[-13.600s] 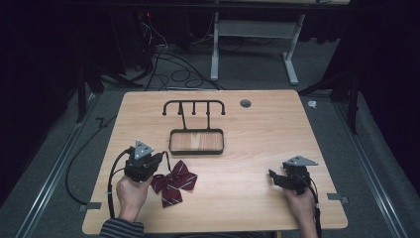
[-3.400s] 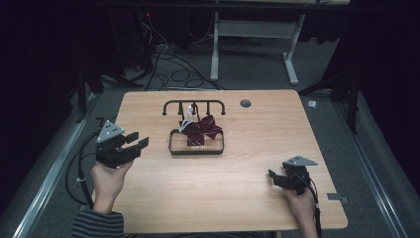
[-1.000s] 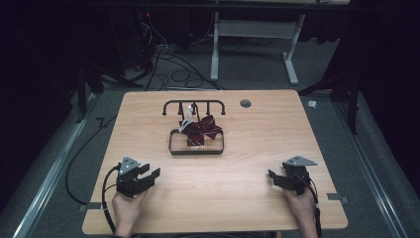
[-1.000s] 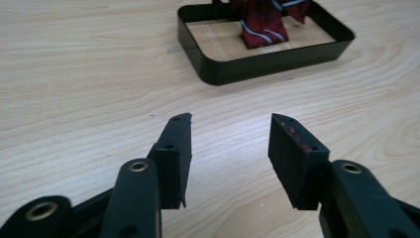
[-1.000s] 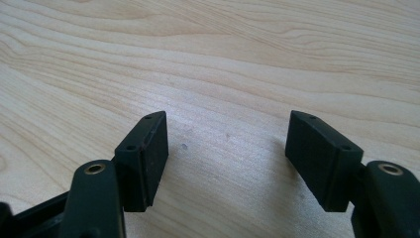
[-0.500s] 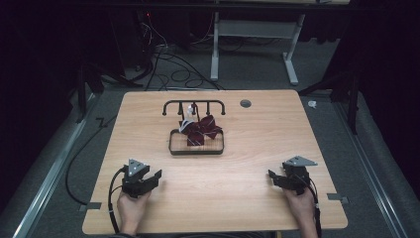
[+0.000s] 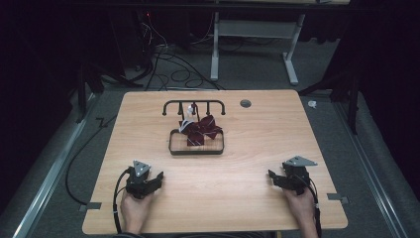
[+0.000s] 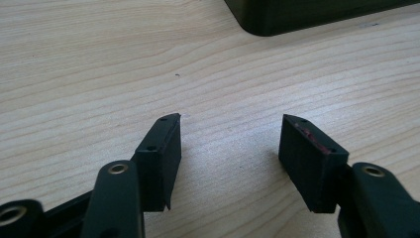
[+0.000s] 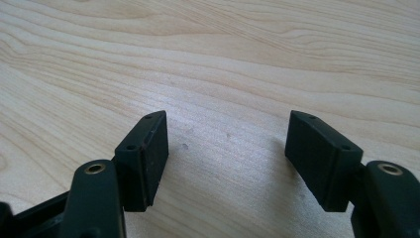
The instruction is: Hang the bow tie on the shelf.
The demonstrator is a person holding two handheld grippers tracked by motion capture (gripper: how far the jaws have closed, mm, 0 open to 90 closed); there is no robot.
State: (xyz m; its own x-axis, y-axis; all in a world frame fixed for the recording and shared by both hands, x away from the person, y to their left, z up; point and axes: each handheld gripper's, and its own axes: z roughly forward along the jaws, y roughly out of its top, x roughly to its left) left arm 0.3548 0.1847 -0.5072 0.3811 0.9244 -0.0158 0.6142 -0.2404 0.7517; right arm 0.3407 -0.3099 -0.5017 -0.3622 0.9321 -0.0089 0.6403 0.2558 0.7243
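Now left gripper empty, jaws just opened; bow tie on rack.

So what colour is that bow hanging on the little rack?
Dark red with thin pale stripes; the bow shows best in the high view, on the black rack.

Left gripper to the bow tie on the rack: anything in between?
Bare table between the left gripper and the rack holding the bow tie, as the high view shows. The gripper's jaws, just opened wider, hold nothing.
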